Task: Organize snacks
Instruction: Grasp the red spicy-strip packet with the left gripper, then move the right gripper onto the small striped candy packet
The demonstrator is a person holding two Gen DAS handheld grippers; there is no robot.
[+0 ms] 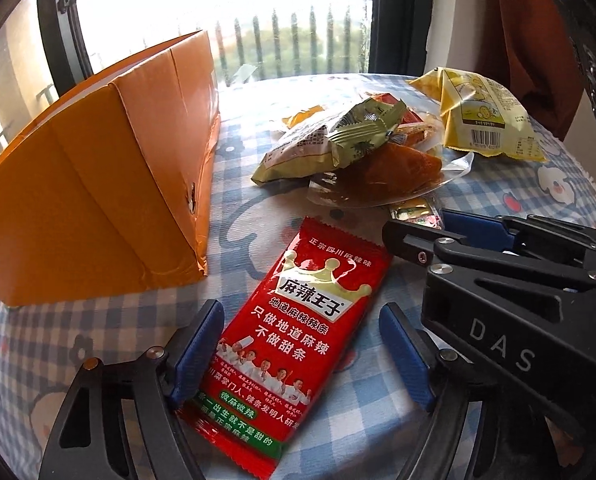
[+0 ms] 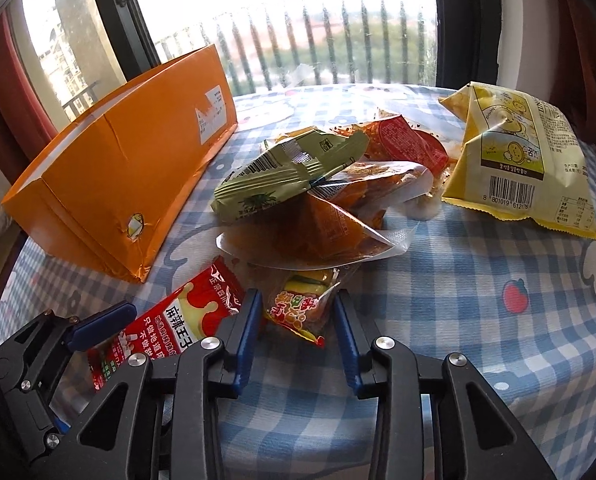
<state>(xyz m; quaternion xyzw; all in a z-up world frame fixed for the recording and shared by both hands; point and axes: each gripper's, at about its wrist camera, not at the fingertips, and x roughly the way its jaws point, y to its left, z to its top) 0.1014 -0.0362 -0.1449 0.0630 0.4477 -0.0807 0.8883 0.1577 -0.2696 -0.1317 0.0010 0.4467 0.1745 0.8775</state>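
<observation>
Left gripper: low over the surface, jaws spread wide, blue pads set apart at 9 and 3 o'clock of its own view, nothing pinched.

Right gripper: low, level, jaws parted less widely, blue pads either side of centre, nothing clamped. Its black body enters the left view at 3 o'clock; the left gripper enters its view at 8 o'clock.

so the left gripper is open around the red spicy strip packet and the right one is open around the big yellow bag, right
Not quite. The left gripper is open around the red packet, but the right gripper straddles the small colourful candy packet, as the right wrist view shows. The big yellow bag lies apart, farther back on the right of the table.
</observation>
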